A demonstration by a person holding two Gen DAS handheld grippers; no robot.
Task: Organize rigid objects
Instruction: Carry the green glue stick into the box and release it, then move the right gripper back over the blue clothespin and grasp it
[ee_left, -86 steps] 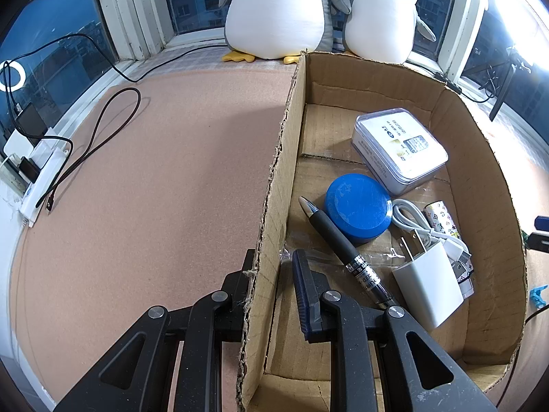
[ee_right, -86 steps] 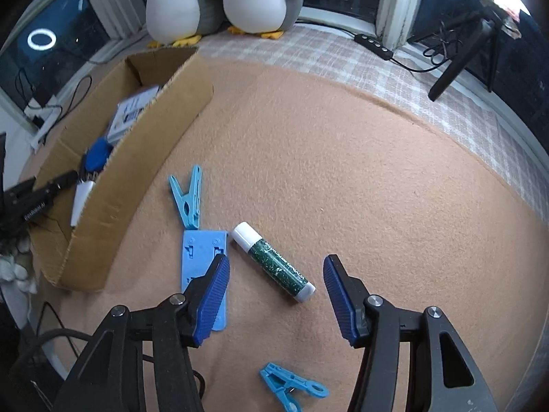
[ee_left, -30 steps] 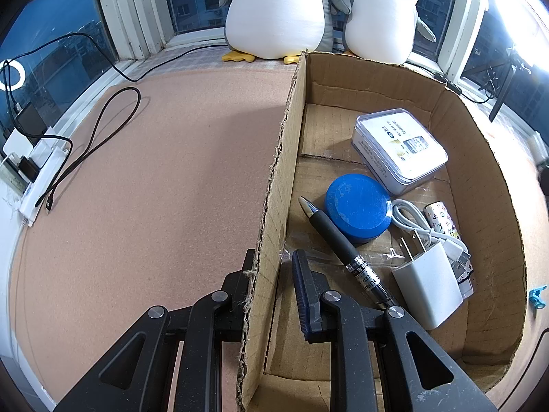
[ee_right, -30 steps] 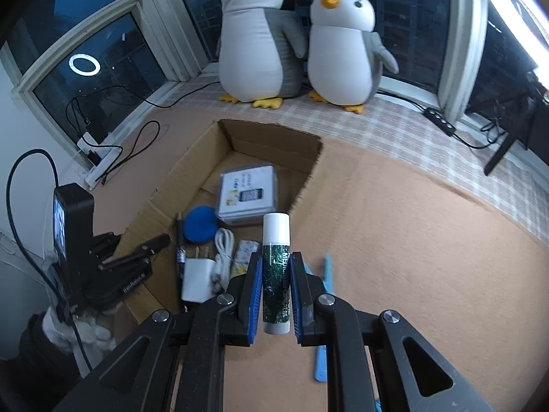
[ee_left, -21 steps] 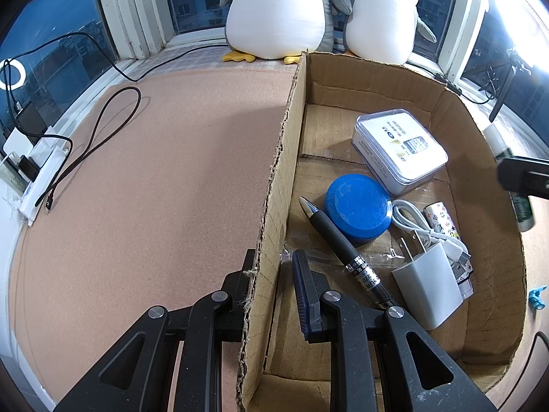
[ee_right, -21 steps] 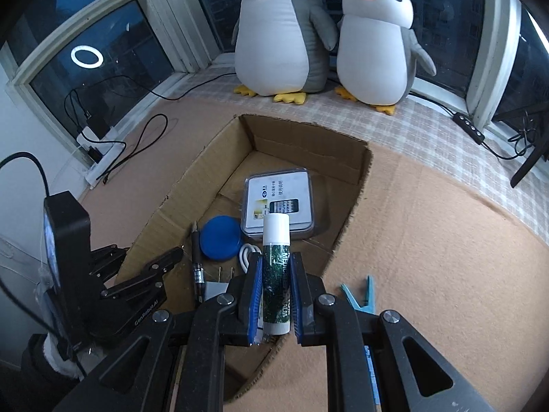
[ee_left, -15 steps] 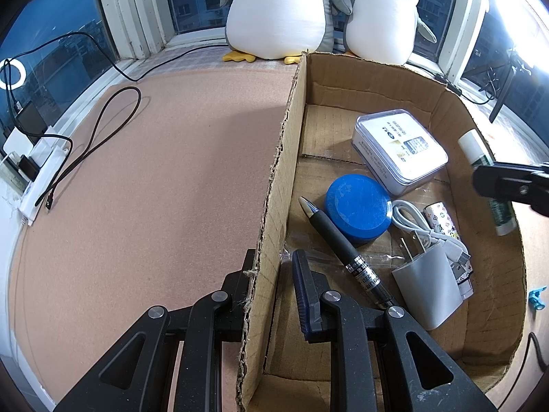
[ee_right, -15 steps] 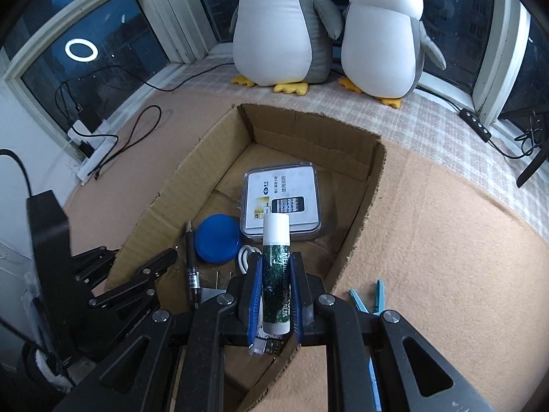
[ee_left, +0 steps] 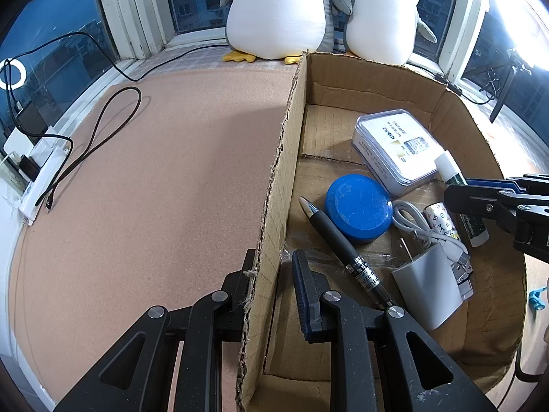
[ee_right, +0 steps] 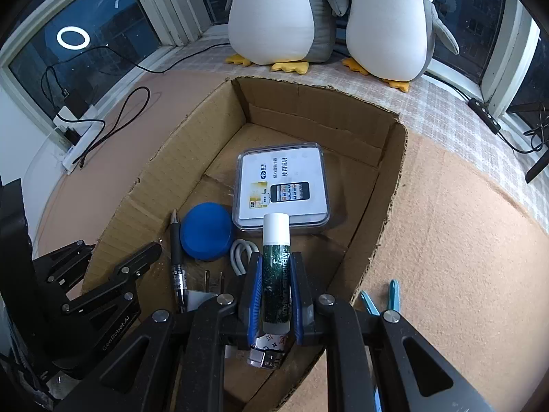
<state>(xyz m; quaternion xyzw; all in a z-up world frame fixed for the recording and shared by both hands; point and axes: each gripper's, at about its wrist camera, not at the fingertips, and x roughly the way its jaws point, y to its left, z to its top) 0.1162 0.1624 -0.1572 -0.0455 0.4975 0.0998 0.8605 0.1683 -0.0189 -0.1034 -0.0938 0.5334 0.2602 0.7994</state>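
Observation:
My right gripper [ee_right: 274, 274] is shut on a green glitter glue stick [ee_right: 275, 264] with a white cap and holds it over the open cardboard box [ee_right: 374, 202]. In the left wrist view the glue stick [ee_left: 449, 171] and right gripper [ee_left: 480, 195] hang above the box's right side. My left gripper [ee_left: 271, 274] is shut on the box's left wall [ee_left: 278, 185]. Inside lie a clear phone case box [ee_left: 394, 151], a blue round lid [ee_left: 358, 202], a black pen [ee_left: 339, 250], a white charger with cable [ee_left: 427, 285] and a patterned lighter [ee_left: 442, 219].
Two plush penguins [ee_right: 281, 13] sit at the window behind the box. A power strip with black cables [ee_left: 37, 171] lies at the left edge. Blue clothespins [ee_right: 381, 295] lie on the brown mat right of the box, one also at the far right in the left wrist view [ee_left: 537, 298].
My right gripper has carried the glue stick from beside the box to over its inside, lower and further in. The left gripper has not moved.

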